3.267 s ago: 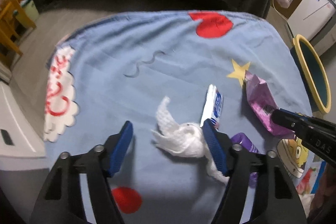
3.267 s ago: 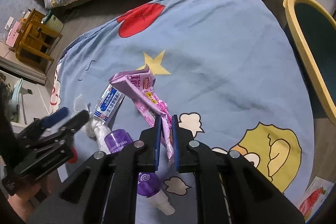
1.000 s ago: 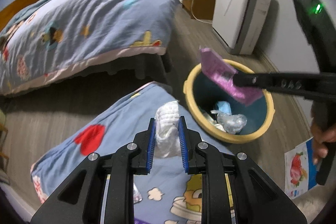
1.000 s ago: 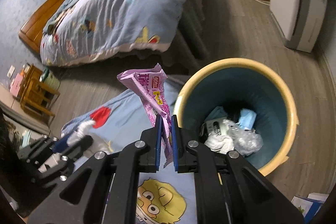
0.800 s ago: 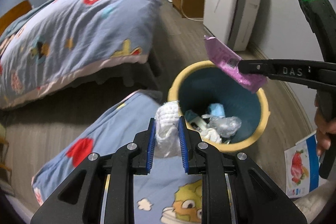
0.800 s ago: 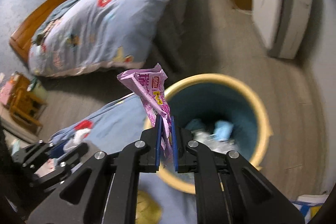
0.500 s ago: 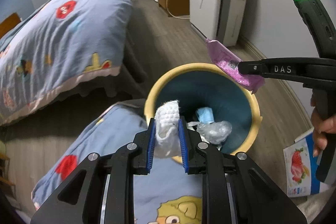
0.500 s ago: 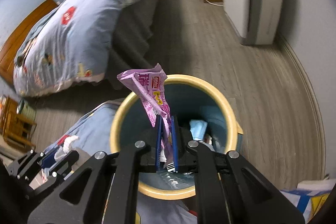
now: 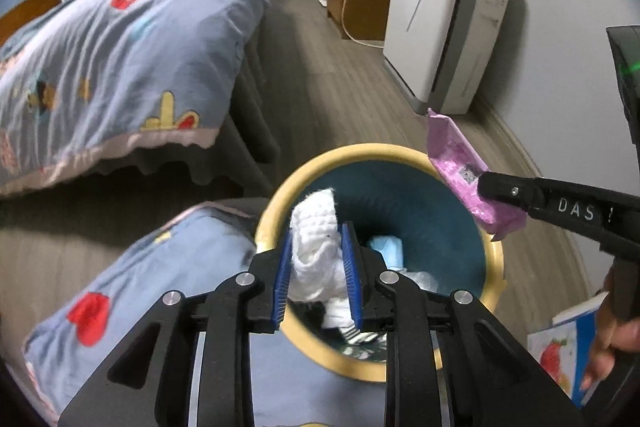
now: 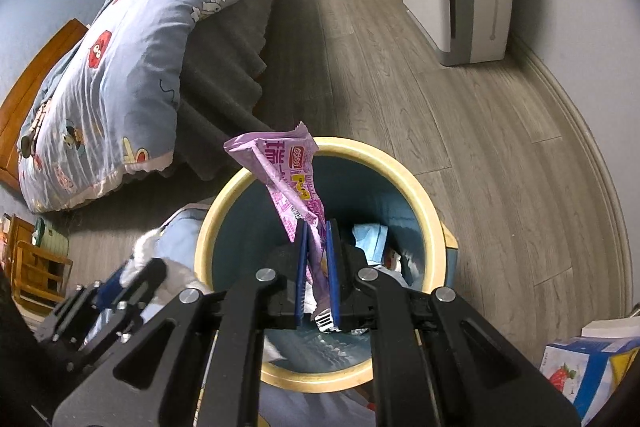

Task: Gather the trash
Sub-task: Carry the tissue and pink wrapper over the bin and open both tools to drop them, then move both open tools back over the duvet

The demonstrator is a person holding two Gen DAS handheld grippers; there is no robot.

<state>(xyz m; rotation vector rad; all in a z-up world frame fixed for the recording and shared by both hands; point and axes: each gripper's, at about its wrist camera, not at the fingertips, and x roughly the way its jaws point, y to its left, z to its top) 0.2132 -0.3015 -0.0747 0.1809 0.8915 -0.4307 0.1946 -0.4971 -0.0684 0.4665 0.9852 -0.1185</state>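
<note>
The landmark here is the yellow-rimmed trash bin (image 9: 276,203), already holding some trash.

Left of the bin lies a blue cartoon blanket (image 9: 132,287). It touches the bin's rim on that side.

The left gripper (image 9: 318,267) hangs over the left part of the bin's mouth. Its jaws are opening, and a white crumpled tissue (image 9: 314,251) sits between them, with the blue pads touching it. The tissue is soft and fluffy. It could stick to a pad, or fall on the rim and tip out onto the blanket.

The right gripper (image 10: 318,263) hangs over the middle of the bin. Its jaws are pinched on a purple snack wrapper (image 10: 286,179). The wrapper sticks up past the far rim. It is light and long, so when let go it could flutter, catch the rim and slide to the floor.
</note>
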